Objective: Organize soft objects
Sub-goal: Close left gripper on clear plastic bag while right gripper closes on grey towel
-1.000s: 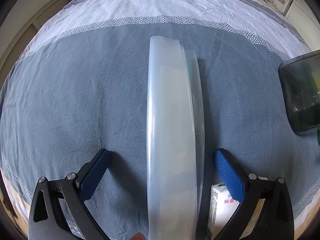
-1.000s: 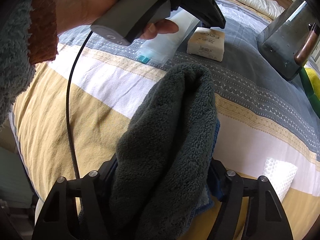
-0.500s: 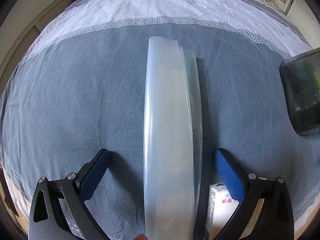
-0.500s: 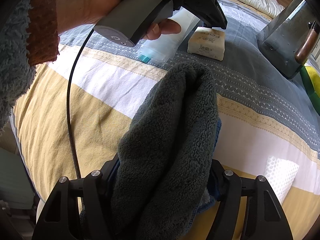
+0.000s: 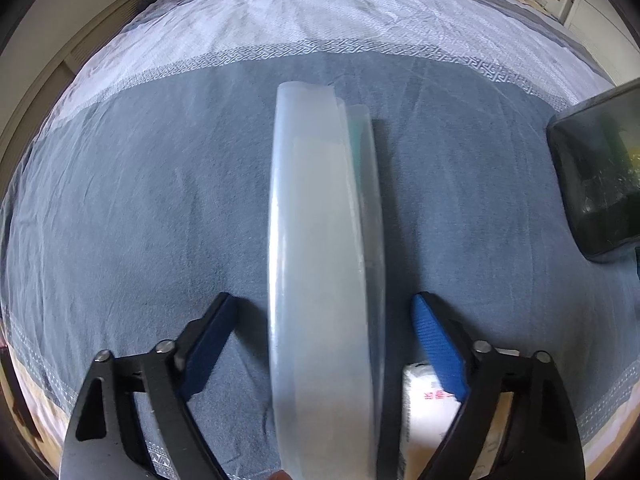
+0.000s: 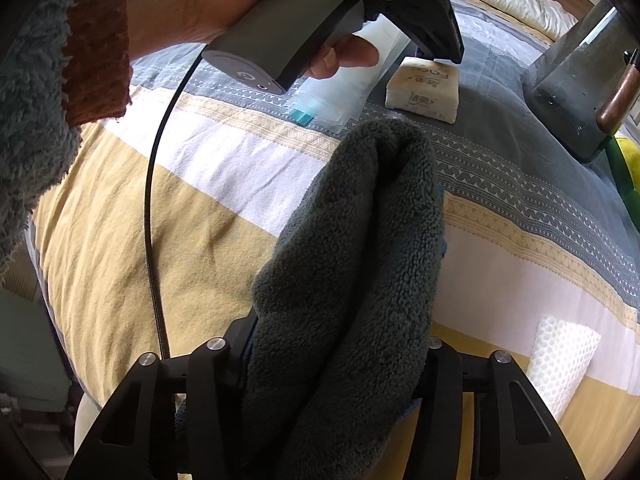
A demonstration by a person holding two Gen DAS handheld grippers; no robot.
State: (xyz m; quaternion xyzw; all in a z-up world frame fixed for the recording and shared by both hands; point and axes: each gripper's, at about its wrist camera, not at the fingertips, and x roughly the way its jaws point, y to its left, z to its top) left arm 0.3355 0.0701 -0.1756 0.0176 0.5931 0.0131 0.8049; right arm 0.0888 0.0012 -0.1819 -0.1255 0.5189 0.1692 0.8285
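We have the right gripper closing on the grey plush towel, whose bulk fills the gap between the jaws and rises in a thick fold in front of the camera; the pads are hidden under the pile, but they look pressed into it. Over on the other side, our left gripper is narrowing around the clear plastic pouch, blue pads standing clear of it on either side, so nothing is pinched there yet. The hand carrying that tool shows at the top of the right wrist view. The pouch lies on the grey band of the bed cover, with a tissue pack just beside it and a dark bin toward the far right edge of the bed. A white mesh roll waits near the right edge, on the yellow stripe. We judge the sorting as barely begun: every soft item we can see is still loose on the bed, and whether anything sits in the bin we cannot tell.
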